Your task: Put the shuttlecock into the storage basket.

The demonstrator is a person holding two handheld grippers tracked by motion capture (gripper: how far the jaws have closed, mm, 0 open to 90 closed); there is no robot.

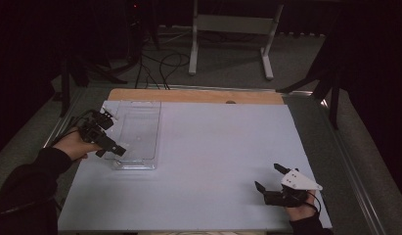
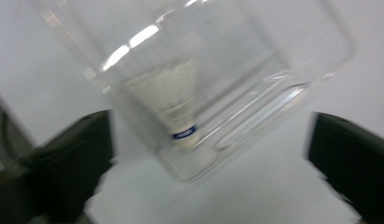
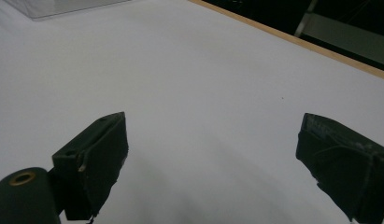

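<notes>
A: How much of the shuttlecock (image 2: 178, 105) can you make out?

B: It's blurred. In the left gripper view it lies inside the clear plastic box (image 2: 227, 88), cork end with a blue band toward the fingers, feathers pointing away. From the high view it is too faint to pick out through the box (image 1: 135, 134) wall.

A: And the left gripper (image 1: 108, 132)?

B: Its fingers are spread wide, one each side of the box's near corner, nothing between them. They are released, pressing on nothing.

A: The right gripper (image 1: 271, 177)?

B: Fingers also parted and empty, low over the bare white bench (image 1: 213, 161), well apart from the box. Its own view catches just a corner of the box (image 3: 63, 5) at the top edge, far beyond the fingers.

A: Room to move?

B: Plenty of bare bench lies between the two sets of fingers. The bench's wooden far edge (image 3: 292, 42) runs across beyond the right fingers.
</notes>
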